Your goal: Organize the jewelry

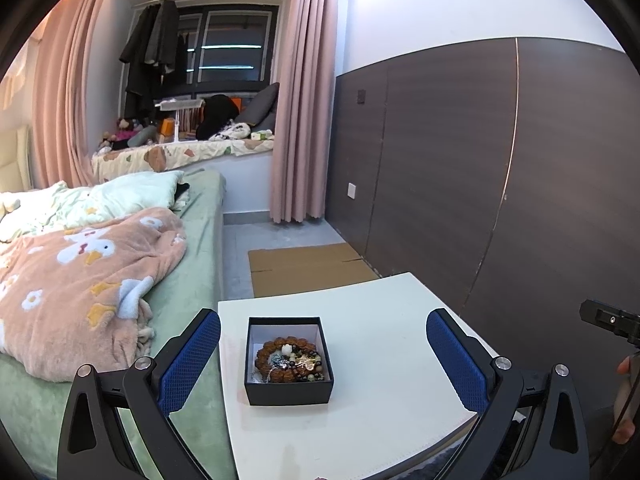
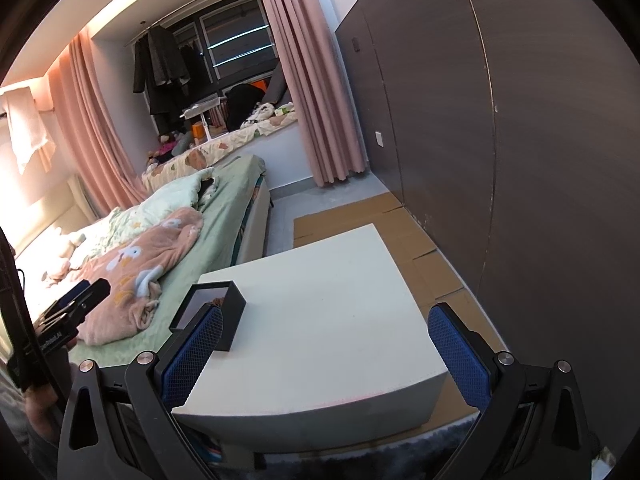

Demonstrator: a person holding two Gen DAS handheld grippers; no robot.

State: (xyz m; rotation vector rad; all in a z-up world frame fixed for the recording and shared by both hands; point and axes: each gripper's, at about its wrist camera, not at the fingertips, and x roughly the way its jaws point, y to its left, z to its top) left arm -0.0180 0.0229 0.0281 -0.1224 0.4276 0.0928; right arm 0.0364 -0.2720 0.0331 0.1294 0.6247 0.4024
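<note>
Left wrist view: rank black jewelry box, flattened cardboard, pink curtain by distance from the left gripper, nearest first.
1. Black jewelry box, on the white table between the open left gripper fingers.
2. Flattened cardboard, on the floor beyond the table.
3. Pink curtain, by the window, farthest.

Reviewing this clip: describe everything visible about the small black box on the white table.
The black box is small, rectangular and open-topped, with no lid in view; it looks like stiff card with a pale lining. It sits flat on the white table, near the edge beside the bed. Inside lies a tangle of jewelry: a chunky brown bead bracelet around smaller dark beads, a white piece, gold-toned pieces and a silvery chain. Neither gripper touches it; the left gripper is wide open, framing it.
</note>
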